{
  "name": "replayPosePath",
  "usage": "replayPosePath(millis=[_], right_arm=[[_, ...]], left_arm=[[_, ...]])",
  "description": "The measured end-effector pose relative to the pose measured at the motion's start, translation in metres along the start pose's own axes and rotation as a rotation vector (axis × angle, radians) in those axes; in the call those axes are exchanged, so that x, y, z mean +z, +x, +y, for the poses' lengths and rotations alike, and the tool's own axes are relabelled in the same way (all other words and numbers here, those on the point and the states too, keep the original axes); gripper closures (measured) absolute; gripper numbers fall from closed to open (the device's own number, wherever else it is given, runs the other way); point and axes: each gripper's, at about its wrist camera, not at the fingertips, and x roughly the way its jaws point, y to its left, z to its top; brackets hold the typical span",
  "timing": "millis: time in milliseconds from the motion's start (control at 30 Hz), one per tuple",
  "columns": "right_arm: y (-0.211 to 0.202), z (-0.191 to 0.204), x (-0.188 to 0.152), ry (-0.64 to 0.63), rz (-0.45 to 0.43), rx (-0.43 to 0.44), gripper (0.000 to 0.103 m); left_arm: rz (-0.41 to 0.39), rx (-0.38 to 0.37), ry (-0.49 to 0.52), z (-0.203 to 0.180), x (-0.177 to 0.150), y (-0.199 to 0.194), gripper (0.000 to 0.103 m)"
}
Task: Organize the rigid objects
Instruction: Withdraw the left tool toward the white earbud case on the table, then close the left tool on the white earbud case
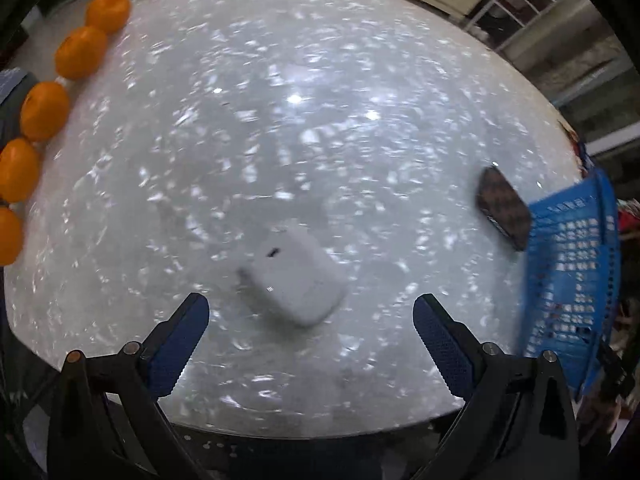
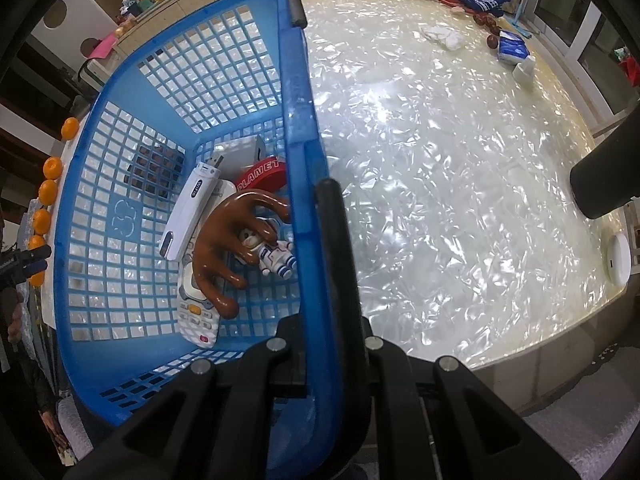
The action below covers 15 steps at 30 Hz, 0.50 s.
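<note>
In the left wrist view a white rounded box (image 1: 293, 276) lies on the pearly table, just ahead of my left gripper (image 1: 310, 334), which hangs open above it with nothing between its blue pads (image 1: 176, 350). A dark patterned flat object (image 1: 503, 207) lies to the right beside the blue basket (image 1: 576, 276). In the right wrist view my right gripper (image 2: 320, 216) is shut on the blue basket's rim (image 2: 300, 120). Inside lie a white USB device (image 2: 190, 210), a brown hand-shaped figure (image 2: 232, 240), a small astronaut toy (image 2: 274, 256), a red "PLANET" piece (image 2: 260, 172) and a remote (image 2: 196, 304).
A row of oranges (image 1: 44, 110) lines the table's left edge. At the far right of the table in the right wrist view sit a blue-white pack (image 2: 512, 46), crumpled white paper (image 2: 444, 36), red beads (image 2: 490, 26), a white round disc (image 2: 618, 254) and a dark cylinder (image 2: 604, 178).
</note>
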Motion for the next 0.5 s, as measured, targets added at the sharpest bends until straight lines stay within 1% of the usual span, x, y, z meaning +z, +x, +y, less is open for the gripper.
replayPosePath(millis=[100, 300, 400, 500], right_arm=[[0.001, 0.000, 0.000, 0.004, 0.001, 0.001, 0.095], [0.004, 0.000, 0.002, -0.004, 0.000, 0.012, 0.095], [0.004, -0.003, 0.003, -0.005, 0.000, 0.021, 0.095], [0.004, -0.002, 0.003, -0.015, 0.002, 0.019, 0.095]], left_arm=[[-0.012, 0.041, -0.064, 0.012, 0.002, 0.006, 0.001], [-0.002, 0.083, -0.149, 0.018, 0.001, 0.024, 0.001], [-0.008, 0.090, -0.202, 0.019, 0.000, 0.033, 0.001], [-0.005, 0.075, -0.275, 0.026, -0.001, 0.041, 0.001]])
